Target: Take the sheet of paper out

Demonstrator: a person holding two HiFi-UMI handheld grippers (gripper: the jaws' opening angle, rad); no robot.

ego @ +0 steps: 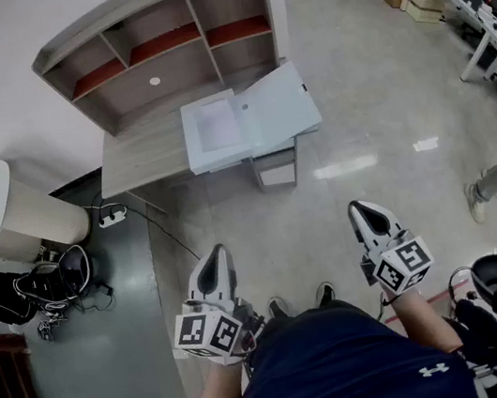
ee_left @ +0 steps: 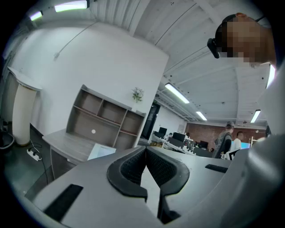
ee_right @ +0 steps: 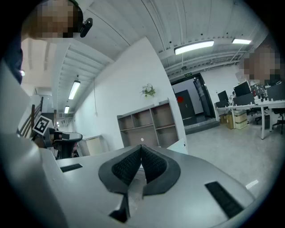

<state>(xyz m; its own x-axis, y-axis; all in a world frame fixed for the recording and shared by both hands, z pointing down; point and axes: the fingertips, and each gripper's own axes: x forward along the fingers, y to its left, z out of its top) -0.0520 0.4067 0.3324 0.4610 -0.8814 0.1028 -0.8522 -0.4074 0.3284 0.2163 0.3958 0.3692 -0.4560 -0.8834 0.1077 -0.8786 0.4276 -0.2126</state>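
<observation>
green plant in gripper views only

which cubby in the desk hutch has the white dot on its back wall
The wide cubby just above the desktop; the narrower cubbies have plain backs.

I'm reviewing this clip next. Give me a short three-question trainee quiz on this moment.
1. True or false: the left tongs hold the sheet of paper.
2. The lid of the scanner is: A) shut flat, B) raised open, C) lying on the floor.
3. Fill in: the right tongs are ___, with nothing between them.
Key: 1 false, since the sheet of paper lies on the scanner and both tongs are empty, well short of the desk. 2 B. 3 shut.
</observation>
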